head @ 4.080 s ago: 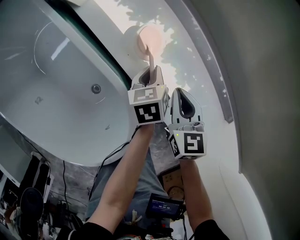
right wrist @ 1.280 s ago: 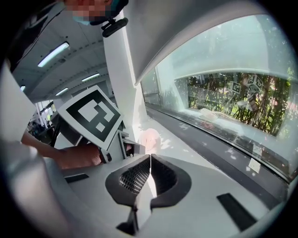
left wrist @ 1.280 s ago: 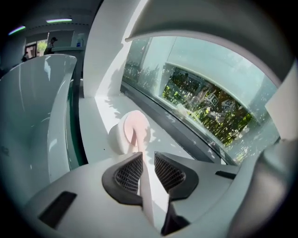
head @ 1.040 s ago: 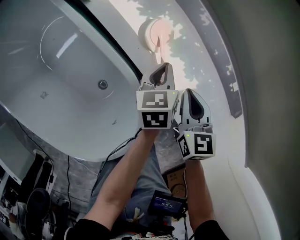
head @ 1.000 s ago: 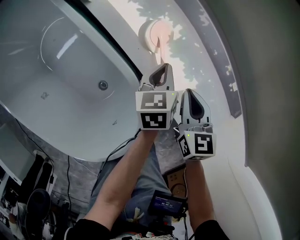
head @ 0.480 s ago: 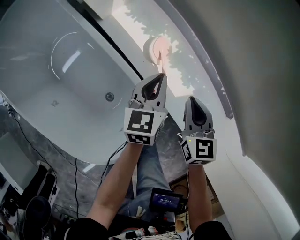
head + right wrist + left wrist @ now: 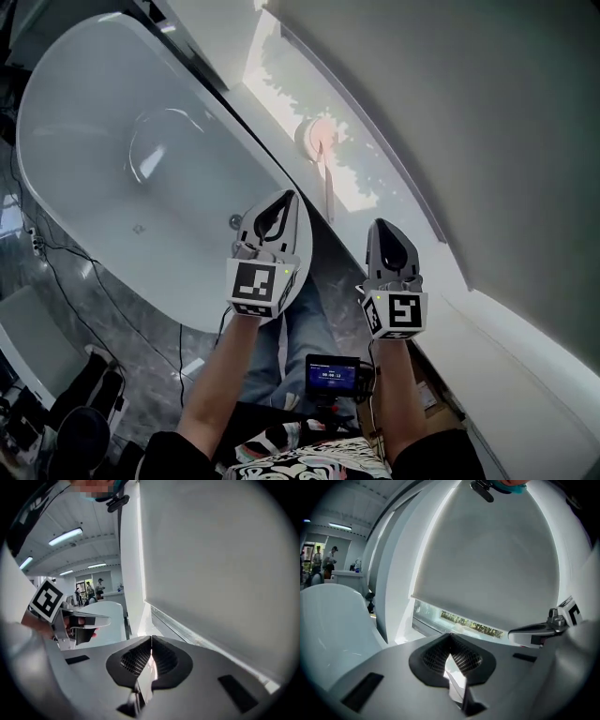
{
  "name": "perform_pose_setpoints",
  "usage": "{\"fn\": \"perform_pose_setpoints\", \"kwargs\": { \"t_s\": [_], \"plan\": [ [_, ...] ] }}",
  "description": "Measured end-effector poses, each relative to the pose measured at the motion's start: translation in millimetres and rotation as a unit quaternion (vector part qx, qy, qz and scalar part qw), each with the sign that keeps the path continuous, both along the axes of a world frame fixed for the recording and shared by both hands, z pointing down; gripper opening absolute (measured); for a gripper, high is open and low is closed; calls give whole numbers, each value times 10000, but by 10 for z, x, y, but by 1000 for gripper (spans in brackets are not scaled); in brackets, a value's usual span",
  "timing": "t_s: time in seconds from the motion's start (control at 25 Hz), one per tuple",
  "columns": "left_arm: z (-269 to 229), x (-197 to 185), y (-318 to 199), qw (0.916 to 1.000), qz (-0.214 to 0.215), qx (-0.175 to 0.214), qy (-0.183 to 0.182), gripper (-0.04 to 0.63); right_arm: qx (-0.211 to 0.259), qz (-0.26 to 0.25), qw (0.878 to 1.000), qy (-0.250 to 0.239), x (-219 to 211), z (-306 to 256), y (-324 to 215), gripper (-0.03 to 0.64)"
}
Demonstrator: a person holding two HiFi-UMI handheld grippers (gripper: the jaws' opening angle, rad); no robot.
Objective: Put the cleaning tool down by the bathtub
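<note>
Finds left gripper (image 7: 284, 199) and right gripper (image 7: 382, 228) pressed together, empty, above cleaning tool (image 7: 323, 164) lying beside bathtub (image 7: 94, 122); risks knocking its loose handle askew on any careless descent.

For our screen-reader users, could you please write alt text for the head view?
The left gripper and right gripper, both shut and empty, hang side by side near a white bathtub. Beyond them a pink long-handled cleaning tool lies on the sunlit strip beside it.
</note>
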State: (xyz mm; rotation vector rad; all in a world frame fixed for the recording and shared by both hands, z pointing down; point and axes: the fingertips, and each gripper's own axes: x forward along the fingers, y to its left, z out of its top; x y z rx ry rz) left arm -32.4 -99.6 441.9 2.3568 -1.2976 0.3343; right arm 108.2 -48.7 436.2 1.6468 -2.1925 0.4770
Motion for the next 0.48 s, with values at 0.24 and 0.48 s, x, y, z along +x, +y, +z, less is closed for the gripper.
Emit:
{"fn": "perform_pose_setpoints", "kwargs": {
  "t_s": [0.24,0.48],
  "plan": [
    [-628,-183,84,9993,44,373,33,15,269,73,9993,231,1,-546,60,26],
    [-1111,-327,174,9980,121,613,40,15,430,113,9984,360,-30,-989,172,26]
  ]
}}
